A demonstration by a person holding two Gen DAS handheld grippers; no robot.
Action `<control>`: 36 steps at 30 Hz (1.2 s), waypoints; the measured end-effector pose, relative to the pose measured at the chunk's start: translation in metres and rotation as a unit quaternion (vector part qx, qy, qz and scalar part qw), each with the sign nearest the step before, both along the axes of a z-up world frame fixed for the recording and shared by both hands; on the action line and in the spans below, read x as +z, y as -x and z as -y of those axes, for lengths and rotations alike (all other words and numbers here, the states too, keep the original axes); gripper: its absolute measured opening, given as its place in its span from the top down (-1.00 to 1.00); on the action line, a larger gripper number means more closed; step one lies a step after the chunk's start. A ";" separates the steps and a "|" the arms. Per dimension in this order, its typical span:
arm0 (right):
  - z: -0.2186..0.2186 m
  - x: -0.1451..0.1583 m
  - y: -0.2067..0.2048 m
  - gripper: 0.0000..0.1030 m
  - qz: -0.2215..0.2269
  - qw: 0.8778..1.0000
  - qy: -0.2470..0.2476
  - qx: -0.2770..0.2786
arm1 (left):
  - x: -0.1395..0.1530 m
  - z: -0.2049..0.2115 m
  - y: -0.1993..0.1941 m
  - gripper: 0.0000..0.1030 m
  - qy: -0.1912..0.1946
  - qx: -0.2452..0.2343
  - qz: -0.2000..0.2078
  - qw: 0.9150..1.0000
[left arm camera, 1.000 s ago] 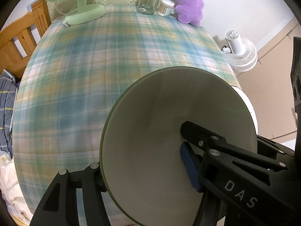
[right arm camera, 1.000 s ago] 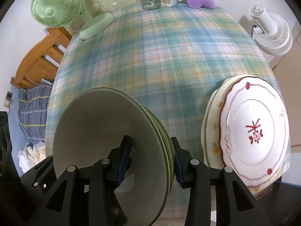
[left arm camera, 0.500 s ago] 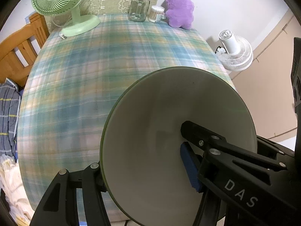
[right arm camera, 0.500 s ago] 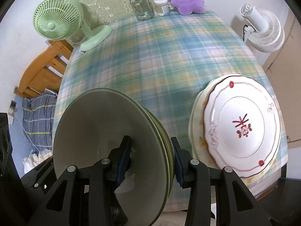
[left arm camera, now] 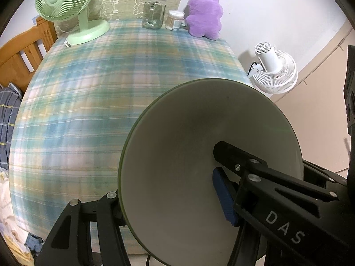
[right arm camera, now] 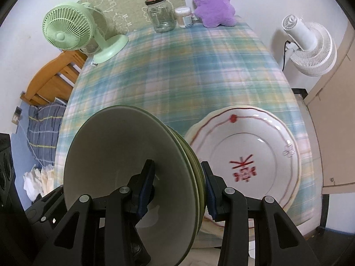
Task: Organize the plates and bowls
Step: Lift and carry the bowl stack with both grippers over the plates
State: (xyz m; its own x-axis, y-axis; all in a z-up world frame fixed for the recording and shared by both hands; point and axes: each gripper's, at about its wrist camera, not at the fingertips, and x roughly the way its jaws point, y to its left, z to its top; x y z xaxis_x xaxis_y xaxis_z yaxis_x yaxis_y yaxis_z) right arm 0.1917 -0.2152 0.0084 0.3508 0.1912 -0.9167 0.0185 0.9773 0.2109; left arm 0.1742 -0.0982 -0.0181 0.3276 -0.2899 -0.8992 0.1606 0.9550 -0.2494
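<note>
A stack of pale bowls with green rims (right arm camera: 124,168) hangs above the near edge of the plaid-clothed table (right arm camera: 188,66). My right gripper (right arm camera: 177,166) is shut on the stack's rim, left finger inside the top bowl, right finger outside. In the left wrist view the bowl (left arm camera: 199,144) fills the lower right. My left gripper (left arm camera: 168,177) is shut on it, with the blue-padded finger inside and the other finger behind the rim. A stack of white plates with red patterns (right arm camera: 255,155) rests on the table's near right corner, just right of the bowls.
At the table's (left arm camera: 99,99) far edge stand a green desk fan (left arm camera: 64,2), a glass jar (left arm camera: 154,11), a small swab container (left arm camera: 175,20) and a purple plush toy (left arm camera: 205,15). A white floor fan (left arm camera: 275,71) stands to the right. A wooden bed frame (left arm camera: 20,53) is on the left.
Both grippers have risen and drawn back toward the table's near edge with the bowls still held. The far objects now sit lower in both views, and the plates lie closer beside the bowls.
</note>
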 end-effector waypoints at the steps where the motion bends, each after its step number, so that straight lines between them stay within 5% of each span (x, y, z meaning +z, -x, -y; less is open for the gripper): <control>1: 0.006 0.000 0.000 0.13 0.000 1.000 -0.001 0.001 | 0.000 0.005 0.000 -0.23 0.000 0.001 0.000 1.000; 22: 0.102 -0.026 -0.022 0.13 -0.029 0.999 -0.006 0.029 | -0.029 0.092 -0.012 -0.23 -0.005 0.030 -0.030 0.999; 36: 0.121 -0.041 -0.032 0.13 -0.037 0.998 -0.002 0.042 | -0.039 0.112 -0.019 -0.23 -0.012 0.042 -0.028 0.999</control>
State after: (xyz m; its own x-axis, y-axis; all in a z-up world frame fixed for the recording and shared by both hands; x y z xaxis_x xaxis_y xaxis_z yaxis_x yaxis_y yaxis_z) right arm 0.2233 -0.3359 -0.0327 0.2639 0.2218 -0.9387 -0.0485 0.9750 0.2167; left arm 0.1936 -0.2103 -0.0574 0.2993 -0.2415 -0.9231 0.0663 0.9704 -0.2324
